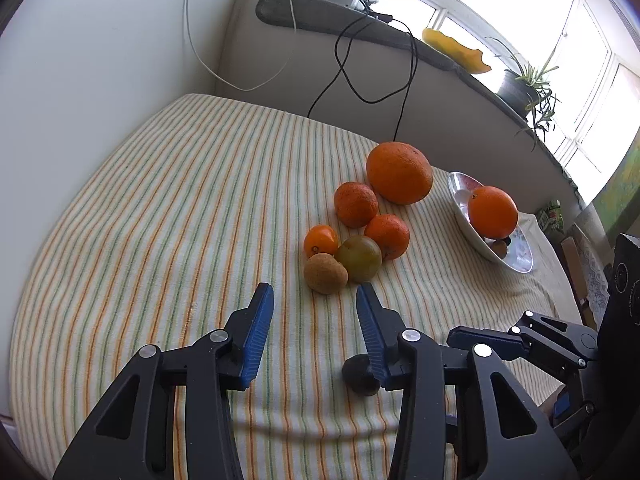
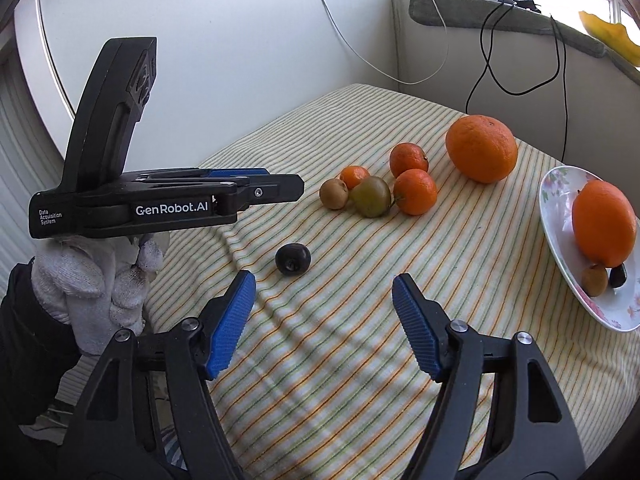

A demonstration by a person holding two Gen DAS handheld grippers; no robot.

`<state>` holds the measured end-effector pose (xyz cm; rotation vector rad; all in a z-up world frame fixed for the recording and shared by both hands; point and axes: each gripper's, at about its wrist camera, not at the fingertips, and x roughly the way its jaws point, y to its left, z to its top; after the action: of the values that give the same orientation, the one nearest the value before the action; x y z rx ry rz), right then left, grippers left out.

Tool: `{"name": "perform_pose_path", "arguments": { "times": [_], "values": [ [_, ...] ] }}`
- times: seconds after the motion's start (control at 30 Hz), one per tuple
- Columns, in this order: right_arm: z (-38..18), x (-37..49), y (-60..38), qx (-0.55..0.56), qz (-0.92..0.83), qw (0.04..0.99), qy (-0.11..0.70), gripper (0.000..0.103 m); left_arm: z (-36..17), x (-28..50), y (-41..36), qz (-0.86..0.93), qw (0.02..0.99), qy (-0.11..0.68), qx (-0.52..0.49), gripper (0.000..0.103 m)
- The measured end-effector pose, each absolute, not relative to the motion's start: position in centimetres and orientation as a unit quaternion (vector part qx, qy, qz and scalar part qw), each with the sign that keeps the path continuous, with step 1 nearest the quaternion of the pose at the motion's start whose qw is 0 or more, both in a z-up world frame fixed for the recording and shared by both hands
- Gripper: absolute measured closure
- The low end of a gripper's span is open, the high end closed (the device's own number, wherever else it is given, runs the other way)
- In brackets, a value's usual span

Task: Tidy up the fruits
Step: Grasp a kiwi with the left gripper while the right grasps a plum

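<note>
A cluster of fruit lies on the striped cloth: a large orange (image 1: pixel 399 172) (image 2: pixel 481 148), three small oranges (image 1: pixel 355 204), a greenish fruit (image 1: pixel 358 258) (image 2: pixel 371 196) and a kiwi (image 1: pixel 325 273) (image 2: pixel 334 194). A white bowl (image 1: pixel 460 200) (image 2: pixel 556 216) at the right holds an orange (image 1: pixel 492 212) (image 2: pixel 603 224) and two small fruits. A dark plum (image 1: pixel 360 374) (image 2: pixel 293 259) lies alone. My left gripper (image 1: pixel 314 300) is open, above the cloth, just short of the kiwi; the plum sits under its right finger. My right gripper (image 2: pixel 323 286) is open and empty, right of the plum.
A windowsill (image 1: pixel 360 28) behind the table carries a white device, cables hanging down, a yellow object (image 1: pixel 456 50) and a potted plant (image 1: pixel 524 84). A white wall is at the left. The left gripper's body and gloved hand (image 2: pixel 100 280) show in the right wrist view.
</note>
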<state>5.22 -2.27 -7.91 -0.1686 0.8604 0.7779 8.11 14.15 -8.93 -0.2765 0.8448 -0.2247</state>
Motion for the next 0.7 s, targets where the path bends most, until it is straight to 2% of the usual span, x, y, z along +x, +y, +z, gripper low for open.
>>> {"name": "perform_pose_path", "arguments": {
  "times": [0.2,0.43,0.7],
  "values": [
    [-9.0,5.7,-1.0,-0.075,0.382,0.821,0.419,0.043,-9.5,9.1,13.5,-0.116,0.892,0.419,-0.123,0.066],
    [-9.7,6.3,0.3,-0.083,0.387,0.814,0.426,0.047,-9.8,9.9,13.4,-0.117,0.890,0.424,-0.117,0.068],
    [-10.6,7.3,2.0,-0.087,0.386,0.808,0.437,0.058,-10.0,10.6,13.2,-0.123,0.888,0.429,-0.113,0.076]
  ]
}}
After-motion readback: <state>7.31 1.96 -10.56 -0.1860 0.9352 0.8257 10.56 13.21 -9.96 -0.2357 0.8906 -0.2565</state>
